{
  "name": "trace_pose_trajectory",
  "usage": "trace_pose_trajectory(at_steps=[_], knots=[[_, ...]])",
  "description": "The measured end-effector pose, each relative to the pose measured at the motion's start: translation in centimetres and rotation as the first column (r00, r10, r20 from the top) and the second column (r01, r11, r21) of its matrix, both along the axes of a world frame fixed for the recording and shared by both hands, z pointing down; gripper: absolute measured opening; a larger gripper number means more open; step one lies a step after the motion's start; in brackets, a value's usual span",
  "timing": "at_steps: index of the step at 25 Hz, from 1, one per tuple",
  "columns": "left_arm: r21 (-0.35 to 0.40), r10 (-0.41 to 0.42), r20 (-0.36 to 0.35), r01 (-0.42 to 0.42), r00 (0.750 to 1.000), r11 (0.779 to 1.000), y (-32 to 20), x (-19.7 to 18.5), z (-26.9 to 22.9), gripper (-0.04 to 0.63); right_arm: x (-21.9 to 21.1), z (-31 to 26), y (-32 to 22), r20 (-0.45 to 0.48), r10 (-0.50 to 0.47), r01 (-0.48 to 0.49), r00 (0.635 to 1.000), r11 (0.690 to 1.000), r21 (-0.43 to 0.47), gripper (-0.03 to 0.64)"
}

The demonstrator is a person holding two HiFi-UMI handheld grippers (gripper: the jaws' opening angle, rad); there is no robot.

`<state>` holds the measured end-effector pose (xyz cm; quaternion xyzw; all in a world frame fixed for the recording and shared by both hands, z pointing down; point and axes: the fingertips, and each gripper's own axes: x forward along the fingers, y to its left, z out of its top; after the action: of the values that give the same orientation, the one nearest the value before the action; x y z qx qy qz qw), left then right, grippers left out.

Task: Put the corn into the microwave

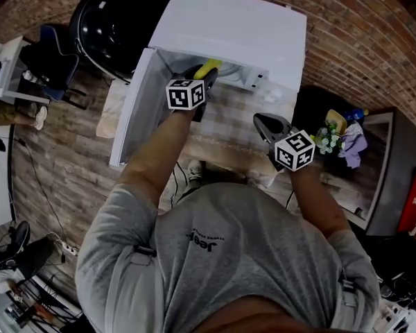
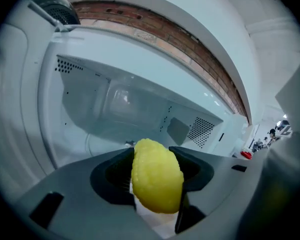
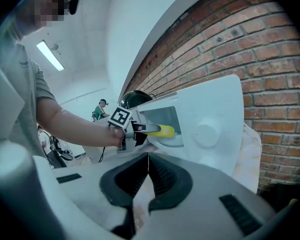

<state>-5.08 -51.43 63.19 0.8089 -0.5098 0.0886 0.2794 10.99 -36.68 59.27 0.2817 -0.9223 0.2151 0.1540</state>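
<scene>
A yellow corn cob (image 1: 207, 69) is clamped in my left gripper (image 1: 204, 76), just at the mouth of the white microwave (image 1: 229, 26). The microwave's door (image 1: 130, 113) hangs open to the left. In the left gripper view the corn (image 2: 156, 179) fills the gap between the jaws, and the empty cavity (image 2: 125, 109) lies straight ahead. My right gripper (image 1: 265, 123) hovers over the checked cloth in front of the microwave, shut with nothing in it. The right gripper view shows its pads (image 3: 157, 173) meeting, and beyond them the left gripper (image 3: 136, 129) with the corn (image 3: 165, 130).
The microwave stands on a table with a checked cloth (image 1: 229, 120) against a brick wall (image 1: 360, 26). A black round object (image 1: 114, 19) sits at the back left. At the right, a dark side table (image 1: 374, 186) bears flowers (image 1: 327, 141). Cables lie on the wooden floor.
</scene>
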Motion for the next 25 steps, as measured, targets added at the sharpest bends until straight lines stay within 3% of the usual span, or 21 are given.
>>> trace_pose_trajectory(at_steps=[10, 15, 25], knots=[[0.013, 0.003, 0.078, -0.004, 0.997, 1.0, -4.9, -0.1, 2.0, 0.232, -0.1, 1.5, 0.7, -0.022, -0.021, 0.021, 1.0, 1.0, -0.019, 0.018], [0.056, 0.028, 0.137, -0.035, 0.99, 0.998, -6.4, 0.3, 2.3, 0.232, 0.0, 1.7, 0.1, -0.02, -0.016, 0.016, 1.0, 1.0, -0.017, 0.02], [0.066, 0.05, 0.285, -0.072, 0.957, 0.995, -7.6, 0.7, 4.3, 0.23, 0.6, 2.9, 0.0, -0.024, -0.011, 0.01, 1.0, 0.999, -0.038, 0.018]])
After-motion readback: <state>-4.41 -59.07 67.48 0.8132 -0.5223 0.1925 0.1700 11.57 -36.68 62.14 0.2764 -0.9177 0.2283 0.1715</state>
